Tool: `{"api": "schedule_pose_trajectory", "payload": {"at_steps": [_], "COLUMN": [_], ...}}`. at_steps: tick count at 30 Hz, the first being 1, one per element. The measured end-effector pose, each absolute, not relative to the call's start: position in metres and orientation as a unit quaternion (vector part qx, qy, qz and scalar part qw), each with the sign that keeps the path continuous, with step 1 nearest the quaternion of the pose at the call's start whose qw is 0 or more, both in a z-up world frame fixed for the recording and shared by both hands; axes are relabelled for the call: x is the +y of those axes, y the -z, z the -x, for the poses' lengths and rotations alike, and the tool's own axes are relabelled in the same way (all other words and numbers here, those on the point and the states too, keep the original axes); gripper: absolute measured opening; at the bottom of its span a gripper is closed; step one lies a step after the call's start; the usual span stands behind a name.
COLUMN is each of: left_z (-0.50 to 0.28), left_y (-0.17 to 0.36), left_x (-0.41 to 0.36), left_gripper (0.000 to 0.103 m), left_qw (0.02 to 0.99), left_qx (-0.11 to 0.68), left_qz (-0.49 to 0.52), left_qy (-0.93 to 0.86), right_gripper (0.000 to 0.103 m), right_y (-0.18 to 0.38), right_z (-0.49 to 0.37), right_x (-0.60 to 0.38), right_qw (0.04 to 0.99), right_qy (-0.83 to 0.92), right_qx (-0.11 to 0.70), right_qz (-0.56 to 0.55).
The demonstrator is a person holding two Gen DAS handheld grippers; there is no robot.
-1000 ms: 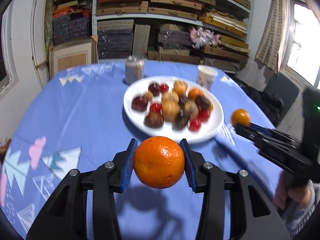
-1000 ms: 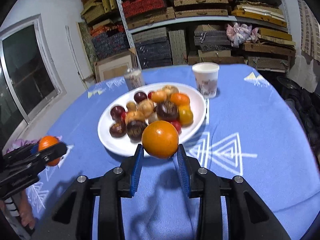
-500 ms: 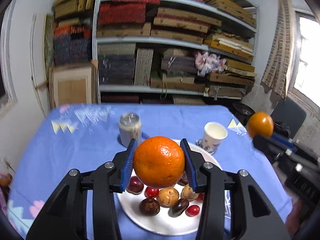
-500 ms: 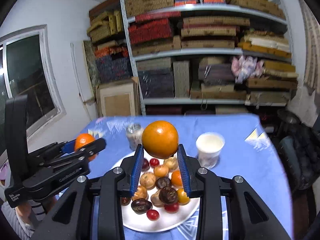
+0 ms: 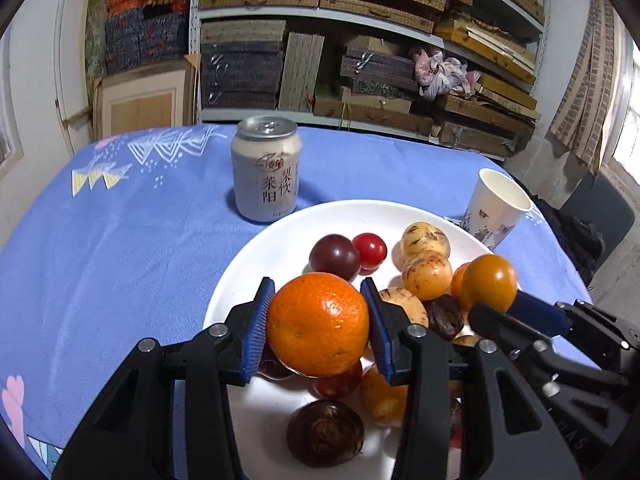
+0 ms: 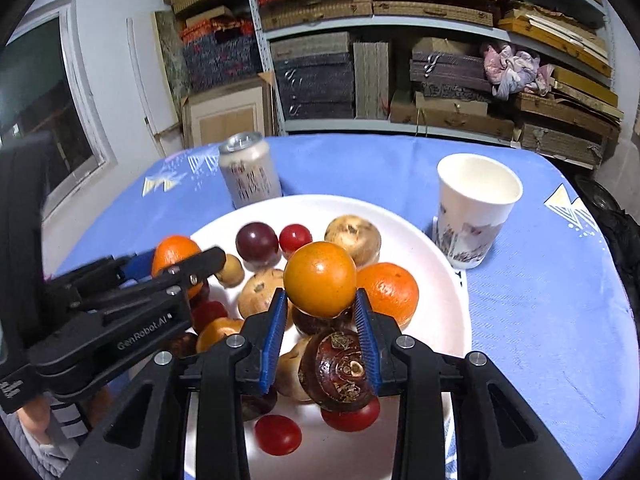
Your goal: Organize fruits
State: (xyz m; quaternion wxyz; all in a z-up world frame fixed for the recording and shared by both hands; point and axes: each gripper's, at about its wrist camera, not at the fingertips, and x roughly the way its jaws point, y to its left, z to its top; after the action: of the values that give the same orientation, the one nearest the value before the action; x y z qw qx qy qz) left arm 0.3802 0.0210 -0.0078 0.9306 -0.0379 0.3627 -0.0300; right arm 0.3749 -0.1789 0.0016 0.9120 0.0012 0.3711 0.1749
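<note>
While both tools hang over the white plate [image 5: 280, 240], each carries one fruit between its blue pads: the left hand-held gripper [image 5: 318, 324] clamps a large orange [image 5: 318, 324] dead centre between its fingers, and the right hand-held gripper [image 6: 321, 316] pinches a smaller, smoother orange fruit [image 6: 320, 278] that sits at the very tips, bulging toward 12 o'clock above the pads. In the left wrist view the right tool enters from 4 o'clock with its fruit [image 5: 490, 282] over the plate's right half; in the right wrist view the left tool comes in from 9 o'clock, its orange [image 6: 176, 254] over the plate's left rim. Compared with a second ago, both tools have travelled from the near edge of the blue-clothed surface [image 5: 120, 260] to a spot right above the heaped fruit, so the plate now fills the lower half of each view, and the can [image 5: 266, 174] and paper cup [image 5: 496, 208] loom far nearer at 12 and 2 o'clock. Neither grip has changed: jaws part-way closed, pads pressing on the fruit. Whether either carried fruit already touches the pile beneath is hard to tell, since the fingers hide the gap.
</note>
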Motion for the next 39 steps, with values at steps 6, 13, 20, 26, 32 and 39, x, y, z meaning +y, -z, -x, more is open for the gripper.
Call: {"api": "schedule_pose_trajectory", "payload": {"at_steps": [6,13,20,26,32,39], "left_z": [-0.38,-0.379,-0.374,-0.359,-0.319,-0.248], "left_y": [0.011,0.015,0.012,0.002,-0.02,-0.039], "left_x": [0.016,0.016,0.016,0.018,0.022,0.034], "left_gripper": [0.044,0.052,0.062,0.069,0.084,0.099], "left_qw": [0.934,0.935,0.94,0.945,0.953,0.956], "left_qx": [0.354,0.352,0.339,0.325,0.301,0.292], "left_qz": [0.031,0.027,0.02,0.017,0.001,0.019], "left_qy": [0.029,0.021,0.008,-0.006,-0.027,-0.023], "right_gripper": [0.035,0.038,0.049,0.055,0.068,0.093], "right_y": [0.005,0.008,0.004,-0.007,-0.031,-0.044], "right_z": [-0.377,-0.378,-0.374,-0.366,-0.335,-0.258], "right_x": [-0.177,-0.178,-0.178,-0.181,-0.183,-0.198], "right_qw": [0.911,0.911,0.916,0.92,0.928,0.943], "right_qy": [-0.17,-0.17,-0.166,-0.163,-0.161,-0.143], "right_qx": [0.375,0.375,0.366,0.355,0.335,0.301], "right_qz": [0.006,0.008,0.015,0.01,0.011,0.012]}}
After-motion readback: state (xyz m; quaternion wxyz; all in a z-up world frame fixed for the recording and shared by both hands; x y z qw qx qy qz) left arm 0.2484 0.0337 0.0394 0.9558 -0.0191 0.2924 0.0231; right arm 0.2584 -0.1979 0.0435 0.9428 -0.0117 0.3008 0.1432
